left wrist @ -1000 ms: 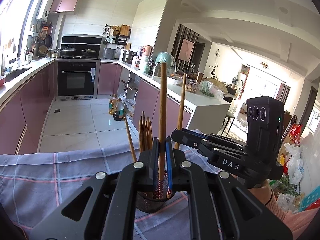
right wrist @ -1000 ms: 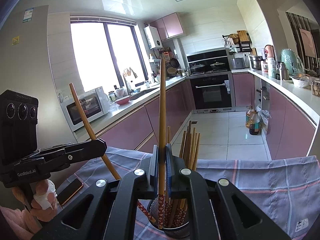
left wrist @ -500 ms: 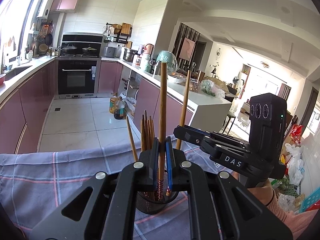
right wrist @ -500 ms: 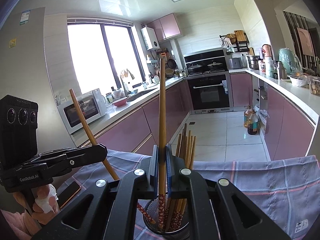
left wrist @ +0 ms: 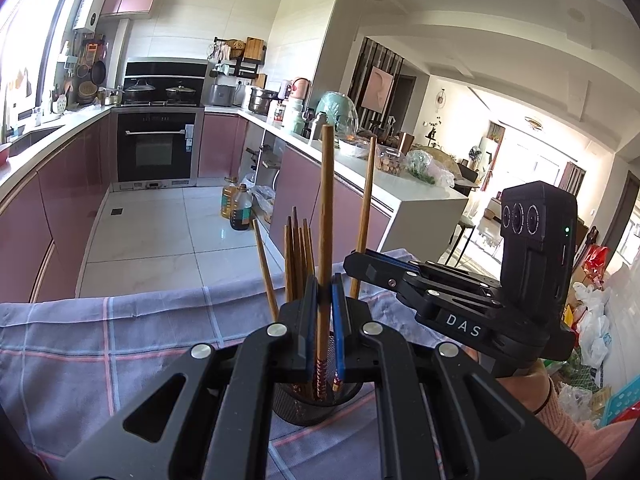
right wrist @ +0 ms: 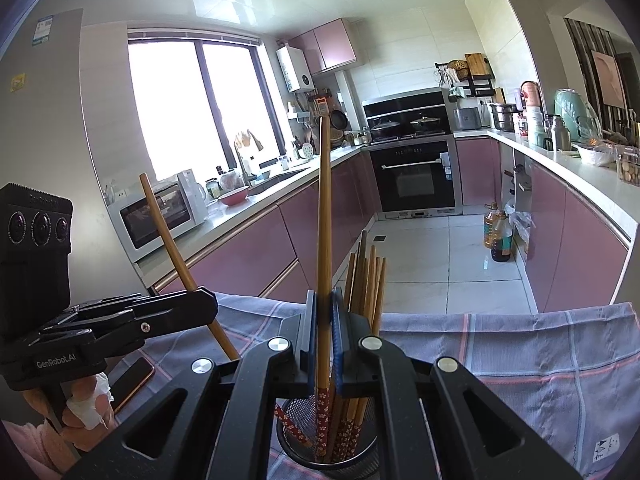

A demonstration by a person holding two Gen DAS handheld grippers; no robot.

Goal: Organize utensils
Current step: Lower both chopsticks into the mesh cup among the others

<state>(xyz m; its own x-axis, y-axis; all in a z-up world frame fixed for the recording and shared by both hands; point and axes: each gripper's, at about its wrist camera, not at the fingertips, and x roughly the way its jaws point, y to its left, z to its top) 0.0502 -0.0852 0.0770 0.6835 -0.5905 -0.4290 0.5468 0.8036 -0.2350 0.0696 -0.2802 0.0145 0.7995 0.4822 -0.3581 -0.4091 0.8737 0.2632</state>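
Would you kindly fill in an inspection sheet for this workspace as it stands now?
Surface: table under a checked cloth.
Job's things: mesh holder with chopsticks standing in it.
Clutter: phone on the cloth.
Grippers: left gripper shut on a chopstick; right gripper shut on another chopstick; both patterned ends reach into the holder.
Cables: nothing seen.
Surroundings: kitchen with oven, microwave, oil bottles on the floor.

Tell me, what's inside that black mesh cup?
The mesh cup holds a bunch of wooden chopsticks with red patterned ends. Its bottom is hidden behind the fingers.
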